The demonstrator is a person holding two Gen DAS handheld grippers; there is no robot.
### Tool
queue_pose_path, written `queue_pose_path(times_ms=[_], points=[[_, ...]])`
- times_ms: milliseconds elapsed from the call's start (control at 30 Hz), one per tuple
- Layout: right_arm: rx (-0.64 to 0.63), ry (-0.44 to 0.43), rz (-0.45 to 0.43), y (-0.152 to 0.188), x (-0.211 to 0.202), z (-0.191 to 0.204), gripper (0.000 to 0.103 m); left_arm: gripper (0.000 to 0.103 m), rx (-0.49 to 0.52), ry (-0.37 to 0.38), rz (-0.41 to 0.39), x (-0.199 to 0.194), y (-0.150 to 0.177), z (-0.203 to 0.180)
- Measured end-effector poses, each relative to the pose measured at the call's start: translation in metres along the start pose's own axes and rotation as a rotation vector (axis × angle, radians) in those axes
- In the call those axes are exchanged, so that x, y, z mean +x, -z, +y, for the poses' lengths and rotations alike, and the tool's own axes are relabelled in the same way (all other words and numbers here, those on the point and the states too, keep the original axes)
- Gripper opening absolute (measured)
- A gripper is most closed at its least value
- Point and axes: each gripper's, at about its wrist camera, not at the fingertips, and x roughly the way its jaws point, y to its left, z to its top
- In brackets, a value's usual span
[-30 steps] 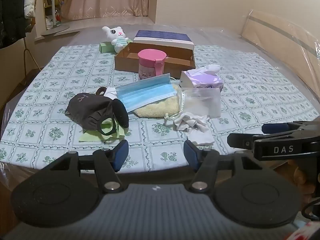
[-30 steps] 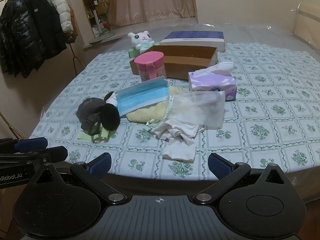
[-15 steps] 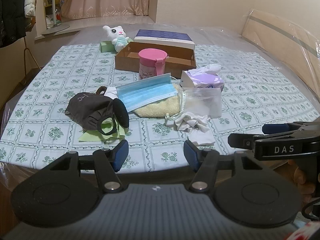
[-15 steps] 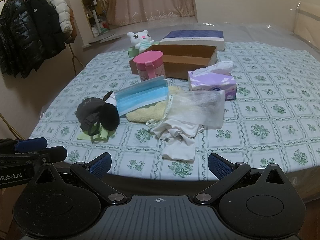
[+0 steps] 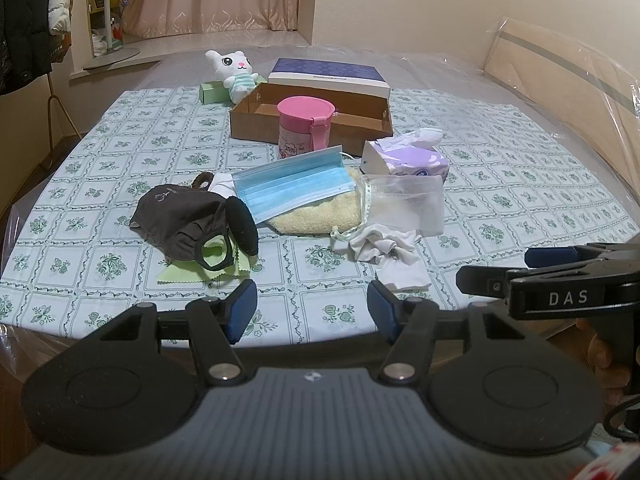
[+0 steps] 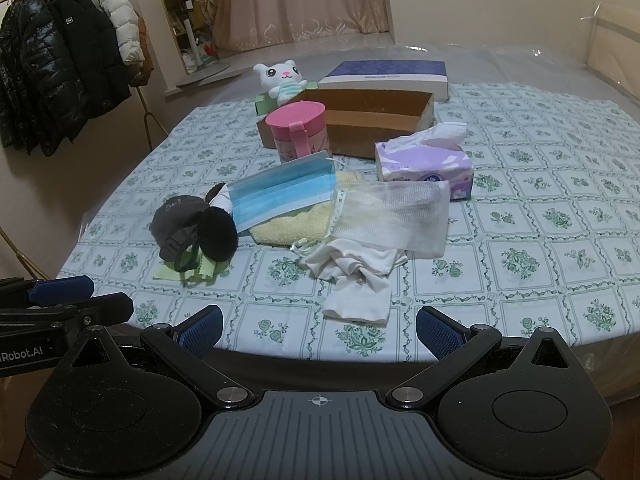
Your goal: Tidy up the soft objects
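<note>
Blue mask point(image 5: 290, 185) – green-floral cloth point(image 5: 520, 184), pink cup point(image 5: 306, 126)

Both wrist cameras look forward from just off the near edge of the table point(image 5: 120, 184), level and low — the left view from the left, the right view from further right. Each catches the other's gripper at its side, and both share the heap around the blue mask point(image 5: 292, 184) point(image 6: 280, 192).
</note>
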Motion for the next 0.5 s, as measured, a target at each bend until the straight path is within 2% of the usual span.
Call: queue_pose_path(times_ms=[500], points=[[0.0, 0.001, 0.001, -0.0013, 0.0004, -0.0005, 0.102, 0.058, -0.001, 0.0, 0.003, -0.0004, -0.0001, -0.0002]])
